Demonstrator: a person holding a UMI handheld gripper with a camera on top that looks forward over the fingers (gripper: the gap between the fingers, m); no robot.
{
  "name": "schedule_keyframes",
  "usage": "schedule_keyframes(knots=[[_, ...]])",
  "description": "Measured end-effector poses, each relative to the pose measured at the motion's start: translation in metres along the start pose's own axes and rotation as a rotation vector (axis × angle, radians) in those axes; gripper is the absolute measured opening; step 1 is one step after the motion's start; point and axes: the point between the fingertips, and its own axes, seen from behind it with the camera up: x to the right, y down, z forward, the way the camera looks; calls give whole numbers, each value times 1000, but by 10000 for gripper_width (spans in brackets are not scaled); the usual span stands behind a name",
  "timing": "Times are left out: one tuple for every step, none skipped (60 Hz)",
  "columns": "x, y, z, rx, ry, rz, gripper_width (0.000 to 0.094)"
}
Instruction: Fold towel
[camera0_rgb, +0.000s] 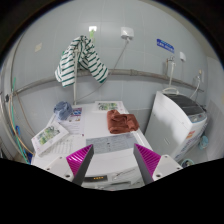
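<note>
Gripper view shows the gripper (113, 157) held wide open and empty, the crumpled rust-red towel (122, 121) lying on the white table (92, 128) at twelve o'clock beyond the fingers, so reaching for an edge likely comes next.

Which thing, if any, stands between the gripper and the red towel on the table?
Nothing visible does. The gripper is open, and the towel lies crumpled on the white table beyond its fingers, with bare tabletop in between. The packets lie off to one side, clear of that path.
</note>
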Motion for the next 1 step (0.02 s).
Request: schedule_keyframes(knots=[[-1,1,-3,0,-5,-1,842]])
